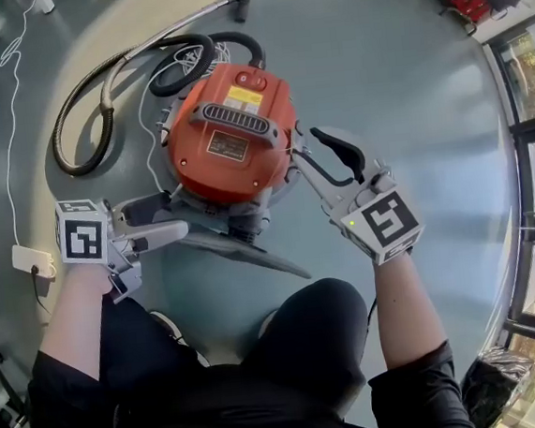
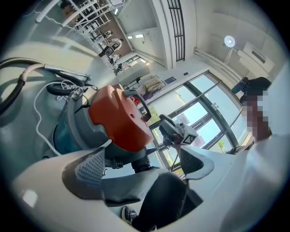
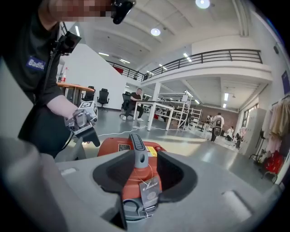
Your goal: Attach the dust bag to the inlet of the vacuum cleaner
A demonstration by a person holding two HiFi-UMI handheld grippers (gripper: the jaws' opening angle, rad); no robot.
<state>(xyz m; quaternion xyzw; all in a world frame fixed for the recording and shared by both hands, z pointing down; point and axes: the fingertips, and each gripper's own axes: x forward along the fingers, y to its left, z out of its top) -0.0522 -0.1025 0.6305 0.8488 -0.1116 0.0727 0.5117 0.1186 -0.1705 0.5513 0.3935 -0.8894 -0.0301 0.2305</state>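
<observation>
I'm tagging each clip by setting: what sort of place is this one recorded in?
Probably a large open-plan office or lab hall: a railed upper gallery, long white desks with black office chairs, and tall glass window walls. The round orange vacuum cleaner sits on a smooth grey floor.

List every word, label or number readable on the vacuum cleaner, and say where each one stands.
Yellow label on the orange lid: too small to read.
Dark plate near it: blurred, unreadable.
Hang tag on the handle: print too blurred to read.
No text reads clearly.
</observation>
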